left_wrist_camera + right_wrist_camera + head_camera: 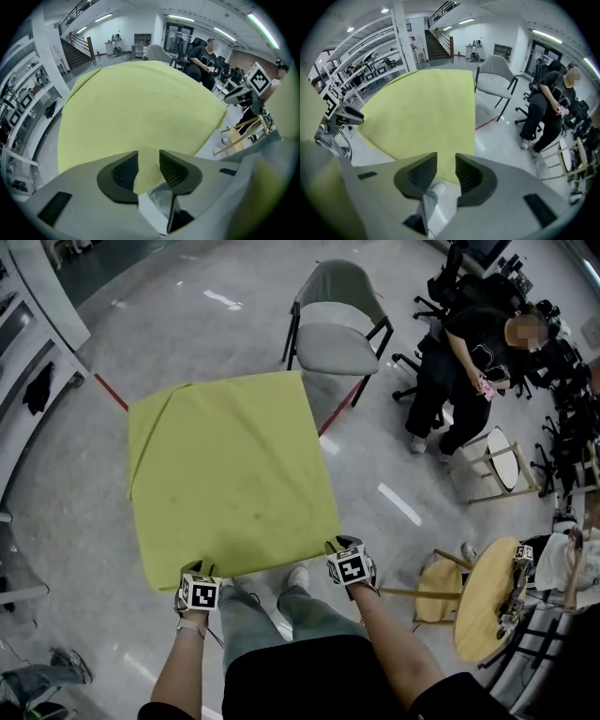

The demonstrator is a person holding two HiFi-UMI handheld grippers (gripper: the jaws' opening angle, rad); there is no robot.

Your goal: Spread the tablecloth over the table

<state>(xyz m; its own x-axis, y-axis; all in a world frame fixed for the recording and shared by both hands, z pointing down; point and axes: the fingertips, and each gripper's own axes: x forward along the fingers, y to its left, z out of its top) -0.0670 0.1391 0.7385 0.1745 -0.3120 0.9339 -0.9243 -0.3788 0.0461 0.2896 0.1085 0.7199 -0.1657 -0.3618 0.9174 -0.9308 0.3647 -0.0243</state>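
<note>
The left gripper [148,171] is being held with its jaws parted. A clear gap is being kept between the two pads, and nothing is being clamped. Through that gap the near edge of the tablecloth [140,108] is being shown, with no pad pressing on it. The right gripper [446,173] is likewise being held released, jaws apart. The cloth's near right corner and a shoe [436,190] of the operator are being seen through its gap.

In the head view, both grippers are being pointed steeply downward at the near edge of the cloth. The left gripper [199,570] is being held at the near left corner and the right gripper [342,546] at the near right corner.

The yellow-green tablecloth [230,474] is being carried flat by the bench, whose top is being covered completely. A diagonal fold is being shown at the far left corner.

Beyond the far edge a grey chair [337,329] is being kept on the floor. A seated person [464,371] is being shown well apart at the right.
</note>
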